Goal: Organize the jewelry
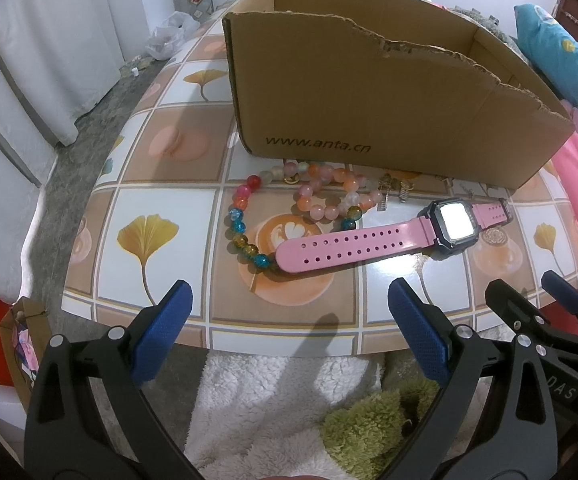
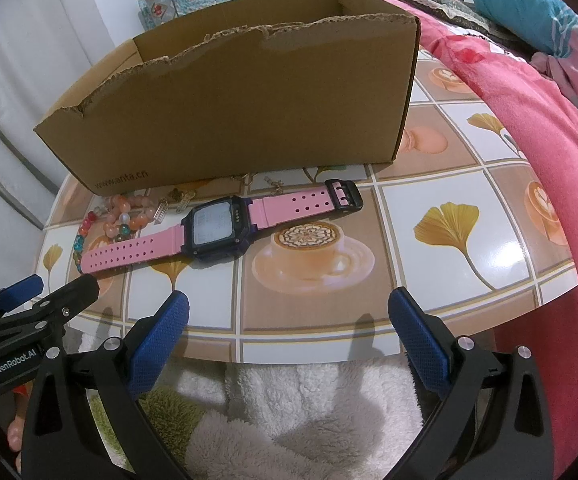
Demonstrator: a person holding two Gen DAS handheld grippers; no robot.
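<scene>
A pink-strapped watch (image 1: 373, 238) (image 2: 225, 226) with a dark square case lies flat on the table in front of an open cardboard box (image 1: 369, 100) (image 2: 241, 120). Beaded bracelets (image 1: 313, 196) (image 2: 117, 216), one multicoloured and one peach-pink, lie left of the watch, partly under its strap. Small metal earrings (image 1: 395, 192) (image 2: 173, 204) rest close to the box wall. My left gripper (image 1: 289, 312) hangs open at the table's near edge, nothing between its blue pads. My right gripper (image 2: 289, 316) is open too, just right of the left one, short of the watch.
The table (image 2: 449, 240) has a glossy tiled cloth with ginkgo and coffee prints. A pink blanket (image 2: 549, 160) and blue pillow (image 2: 529, 8) lie to the right. White and green fleece (image 1: 289, 408) sits below the table's edge. Gift bags (image 1: 5, 344) stand on the floor at left.
</scene>
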